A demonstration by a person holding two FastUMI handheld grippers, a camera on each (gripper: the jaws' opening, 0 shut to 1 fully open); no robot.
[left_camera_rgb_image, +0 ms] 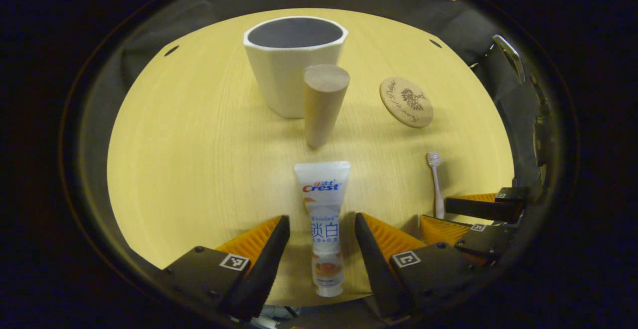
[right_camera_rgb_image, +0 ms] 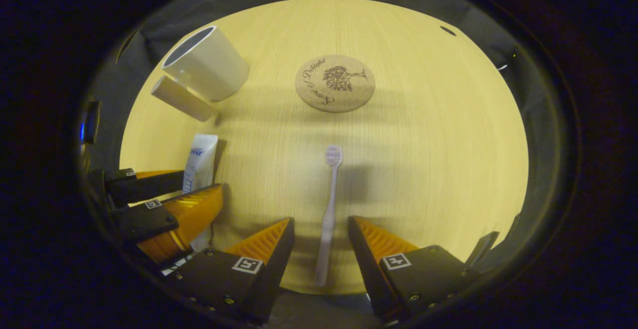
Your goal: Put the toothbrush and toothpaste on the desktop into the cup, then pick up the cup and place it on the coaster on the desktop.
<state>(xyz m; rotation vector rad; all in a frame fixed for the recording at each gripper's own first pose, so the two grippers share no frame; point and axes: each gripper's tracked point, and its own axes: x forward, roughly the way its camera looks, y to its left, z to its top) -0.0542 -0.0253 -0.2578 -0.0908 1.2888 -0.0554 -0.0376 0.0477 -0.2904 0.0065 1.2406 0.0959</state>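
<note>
Toothpaste (left_camera_rgb_image: pixel 323 219) lies flat on the desktop (left_camera_rgb_image: pixel 199 169), right between my left gripper's (left_camera_rgb_image: pixel 322 229) fingers, cap end nearest me, flat end pointing away toward the cup (left_camera_rgb_image: pixel 294 62). My jaws stand wide on either side of the tube with a gap on each side, not touching it. Straight beyond the tube stands a wooden cylinder (left_camera_rgb_image: pixel 324 102), upright, just in front of the white cup, which is open-mouthed at the far side. Far right of those sits the round coaster (left_camera_rgb_image: pixel 406 102), apart from everything.

Over to my right gripper (right_camera_rgb_image: pixel 321 232): the toothbrush (right_camera_rgb_image: pixel 329 209) lies between its fingers too, handle end near me, bristle head pointing away toward the coaster, which lies well beyond it. These jaws are spread wide as well, clear of the handle on both sides. In the right gripper view my left gripper sits at the near left around the tube, with cup and cylinder at the far left.
</note>
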